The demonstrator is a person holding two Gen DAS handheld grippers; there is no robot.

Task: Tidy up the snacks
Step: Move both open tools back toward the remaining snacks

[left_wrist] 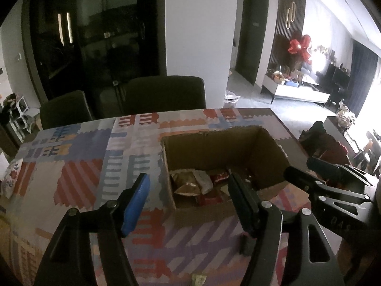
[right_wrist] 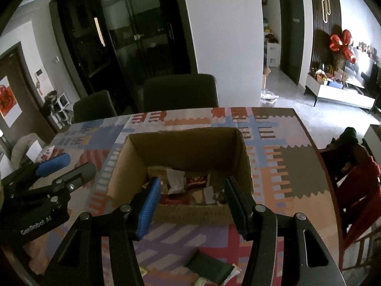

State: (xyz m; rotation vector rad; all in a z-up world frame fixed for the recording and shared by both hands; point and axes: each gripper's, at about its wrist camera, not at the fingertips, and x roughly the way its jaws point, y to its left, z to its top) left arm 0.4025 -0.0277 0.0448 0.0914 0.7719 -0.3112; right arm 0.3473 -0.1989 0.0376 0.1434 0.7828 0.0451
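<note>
Both hand-held grippers, left and right, gape empty above the open brown cardboard box; next, fetch the dark green snack packet.

Two black handheld grippers are sitting side by side, both tilting downward. The left gripper is holding its jaws apart with nothing between them, one finger padded blue. The right gripper is likewise standing parted and empty, its blue-padded finger facing a black one.
</note>
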